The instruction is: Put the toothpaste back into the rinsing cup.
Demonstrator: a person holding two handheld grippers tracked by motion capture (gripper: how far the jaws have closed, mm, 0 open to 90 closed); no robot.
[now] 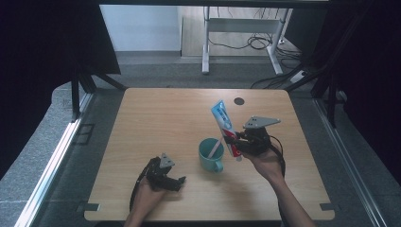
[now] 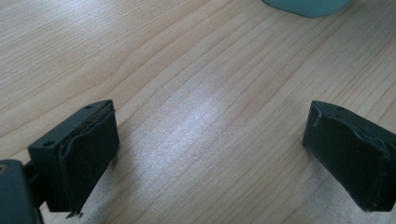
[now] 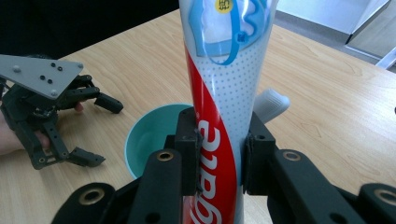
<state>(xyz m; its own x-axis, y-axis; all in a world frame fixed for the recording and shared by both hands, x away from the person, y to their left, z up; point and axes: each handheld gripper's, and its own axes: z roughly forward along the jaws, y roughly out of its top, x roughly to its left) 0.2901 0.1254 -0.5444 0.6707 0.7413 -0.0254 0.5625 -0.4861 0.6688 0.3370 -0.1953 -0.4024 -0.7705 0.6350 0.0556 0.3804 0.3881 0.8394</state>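
Wooden surface carries my work. At its centre stands the teal cup, a toothbrush leaning inside. My right hand-held gripper clamps the toothpaste tube at the cup's three o'clock, tilted cap-down, presumably to drop it in. My left hand-held gripper rests released at eight o'clock, out of the way.
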